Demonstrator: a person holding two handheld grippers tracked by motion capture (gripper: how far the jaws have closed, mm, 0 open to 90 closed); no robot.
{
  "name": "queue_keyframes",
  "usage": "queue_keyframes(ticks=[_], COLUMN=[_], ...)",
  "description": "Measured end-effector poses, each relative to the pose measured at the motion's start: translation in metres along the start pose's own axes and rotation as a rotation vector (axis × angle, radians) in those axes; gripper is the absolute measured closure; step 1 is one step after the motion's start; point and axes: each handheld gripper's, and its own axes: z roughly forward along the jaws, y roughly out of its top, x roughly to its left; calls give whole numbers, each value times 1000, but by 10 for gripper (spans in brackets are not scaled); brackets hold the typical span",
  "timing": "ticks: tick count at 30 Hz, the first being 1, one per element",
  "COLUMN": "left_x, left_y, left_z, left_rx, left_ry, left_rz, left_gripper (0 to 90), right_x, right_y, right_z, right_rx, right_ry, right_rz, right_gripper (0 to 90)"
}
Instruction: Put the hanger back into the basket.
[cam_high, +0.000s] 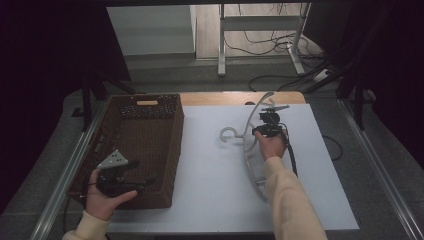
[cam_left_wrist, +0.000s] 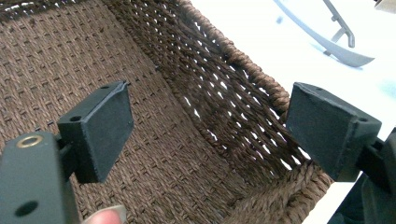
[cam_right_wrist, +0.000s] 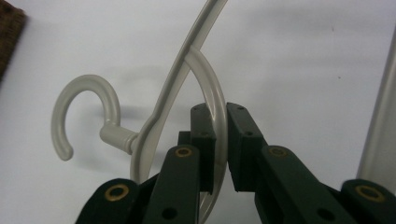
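A pale grey plastic hanger (cam_high: 248, 145) lies across the middle of the white tabletop (cam_high: 210, 190), its hook (cam_high: 227, 134) pointing left toward the basket. My right gripper (cam_high: 267, 125) is shut on it. In the right gripper view the two black pads (cam_right_wrist: 243, 140) pinch a thin curved inner bar of the hanger (cam_right_wrist: 159, 107), just right of the hook (cam_right_wrist: 84, 88). My left gripper (cam_high: 142, 172) hovers over the near end of the brown woven basket (cam_high: 177, 145). It is open (cam_left_wrist: 210, 126), with nothing between its jaws and the basket's weave (cam_left_wrist: 187, 60) behind them.
The basket takes up the table's left side. A wooden strip (cam_high: 225, 97) shows at the table's far edge. Beyond it stand a metal frame (cam_high: 222, 40) and floor cables (cam_high: 280, 47). One tip of the hanger (cam_left_wrist: 327, 42) shows past the basket rim in the left gripper view.
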Motion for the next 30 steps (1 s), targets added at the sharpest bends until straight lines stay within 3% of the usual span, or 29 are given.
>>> queue_keyframes(ticks=[3, 7, 25, 30], left_x=[0, 0, -1, -1], left_y=[0, 0, 0, 0], left_z=[0, 0, 1, 2], left_rx=[1, 1, 3, 6], left_ry=[0, -3, -8, -8], left_rz=[-1, -1, 5, 8], left_gripper=[152, 152, 152, 152], right_x=[-1, -2, -3, -2], right_y=[1, 3, 4, 3], right_z=[-5, -17, -51, -64], right_rx=[-13, -46, -164, -188], right_ry=[29, 101, 293, 373], right_rz=[9, 33, 18, 41], right_gripper=[821, 826, 846, 851])
